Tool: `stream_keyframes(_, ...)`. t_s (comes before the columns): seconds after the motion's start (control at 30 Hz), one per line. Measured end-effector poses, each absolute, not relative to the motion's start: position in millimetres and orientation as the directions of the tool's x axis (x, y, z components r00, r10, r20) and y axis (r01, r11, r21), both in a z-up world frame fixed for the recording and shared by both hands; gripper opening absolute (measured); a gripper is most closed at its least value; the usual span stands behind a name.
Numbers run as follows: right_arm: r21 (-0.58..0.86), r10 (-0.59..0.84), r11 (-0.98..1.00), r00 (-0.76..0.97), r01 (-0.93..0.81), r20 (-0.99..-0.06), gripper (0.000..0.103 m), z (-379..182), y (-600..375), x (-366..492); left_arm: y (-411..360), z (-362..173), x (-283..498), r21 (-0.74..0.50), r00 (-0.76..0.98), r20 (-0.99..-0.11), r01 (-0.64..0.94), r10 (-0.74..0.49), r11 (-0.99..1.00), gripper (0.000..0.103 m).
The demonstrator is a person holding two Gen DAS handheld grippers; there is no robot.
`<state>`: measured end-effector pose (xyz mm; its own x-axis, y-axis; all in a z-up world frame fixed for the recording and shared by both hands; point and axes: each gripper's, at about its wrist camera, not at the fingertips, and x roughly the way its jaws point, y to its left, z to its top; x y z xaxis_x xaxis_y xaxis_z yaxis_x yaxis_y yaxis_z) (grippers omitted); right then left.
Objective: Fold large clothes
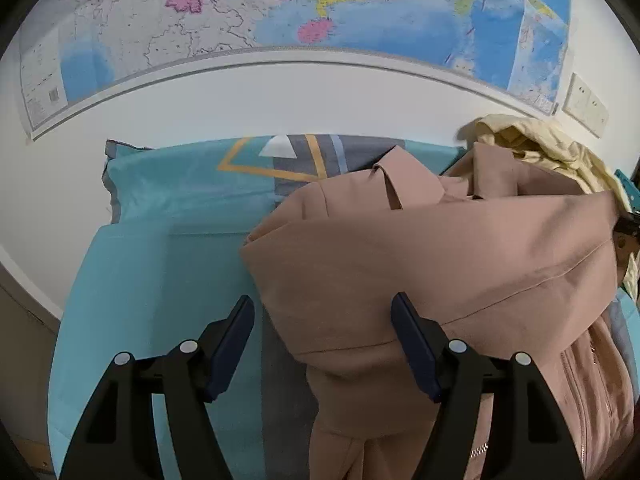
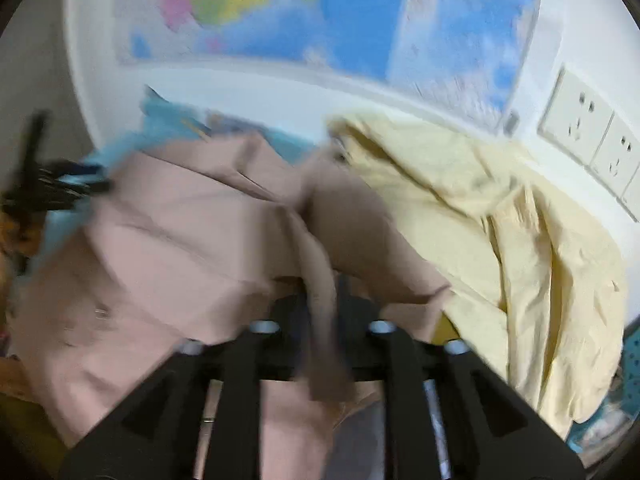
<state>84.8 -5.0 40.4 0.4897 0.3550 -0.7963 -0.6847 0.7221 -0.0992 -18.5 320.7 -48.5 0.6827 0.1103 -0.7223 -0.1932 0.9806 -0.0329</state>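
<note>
From the left wrist camera, the left claw (image 1: 322, 344) stood wide open with nothing between its dark blue pads, poised just above the near edge of the dusty-pink zip-up jacket (image 1: 432, 264). That jacket lay on the teal bedsheet (image 1: 160, 280), one sleeve drawn across its body, the collar turned toward the patterned teal pillow (image 1: 188, 184) by the white wall. Behind it sat a crumpled pale-yellow garment (image 1: 548, 144), and a coloured wall map (image 1: 280, 12) hung above.

From the right wrist camera, everything was smeared by motion. The right claw (image 2: 326, 312) sat partly closed with a fold of the pink jacket (image 2: 180, 240) running between its fingers; the blur kept me from telling whether the pads actually pinched it. The yellow garment (image 2: 520, 248) lay heaped to the right, beneath the white wall sockets (image 2: 588, 128).

To my eye the folding was only begun: a sleeve looked brought in, but the body stayed lumpy and unsquared, and the yellow piece seemed untouched. Most of the work was still ahead.
</note>
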Motion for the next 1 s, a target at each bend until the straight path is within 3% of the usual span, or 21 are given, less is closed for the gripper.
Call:
stream_keyframes(0.03,-0.090,0.327,0.734,0.467,-0.673,-0.822,0.051,26,-5,94,318,-53,-13,-0.021,0.670,-0.733,-0.192,0.115,0.981,0.069)
stream_keyframes(0.13,-0.103,0.278,0.749,0.450,-0.655,-0.849,0.053,-4,-7,99,313,-73,1,0.065,0.620,-0.763,-0.206,0.182,0.976,0.069)
stream_keyframes(0.27,0.005,0.378,0.783,0.469,-0.623,-0.798,0.075,2,-40,86,318,-84,6,0.075,0.602,-0.773,-0.228,0.201,0.971,0.069)
stream_keyframes(0.43,0.202,0.498,0.784,0.400,-0.587,-0.769,0.078,0,-90,74,321,-83,2,0.084,0.608,-0.763,-0.243,0.219,0.966,0.069)
stream_keyframes(0.47,0.216,0.499,0.782,0.379,-0.584,-0.779,0.070,-7,-92,73,321,-83,2,0.085,0.608,-0.763,-0.242,0.220,0.966,0.069)
stream_keyframes(0.5,0.200,0.482,0.782,0.368,-0.590,-0.795,0.044,-13,-88,71,320,-84,1,0.092,0.610,-0.760,-0.240,0.224,0.966,0.069)
stream_keyframes(0.53,0.181,0.461,0.785,0.364,-0.592,-0.809,0.032,-17,-82,70,319,-84,2,0.097,0.612,-0.757,-0.240,0.229,0.966,0.069)
stream_keyframes(0.57,0.135,0.420,0.798,0.381,-0.588,-0.824,0.007,-21,-78,71,319,-84,2,0.099,0.612,-0.756,-0.242,0.231,0.965,0.069)
stream_keyframes(0.77,0.094,0.407,0.840,0.505,-0.535,-0.761,0.005,2,-79,84,313,-82,8,0.089,0.619,-0.750,-0.257,0.235,0.962,0.070)
stream_keyframes(0.93,0.062,0.337,0.854,0.459,-0.516,-0.822,0.007,-33,-68,93,310,-84,11,0.118,0.619,-0.746,-0.241,0.246,0.963,0.074)
stream_keyframes(1.0,0.074,0.352,0.864,0.491,-0.499,-0.797,0.022,-23,-76,85,315,-77,1,0.090,0.633,-0.740,-0.240,0.226,0.967,0.075)
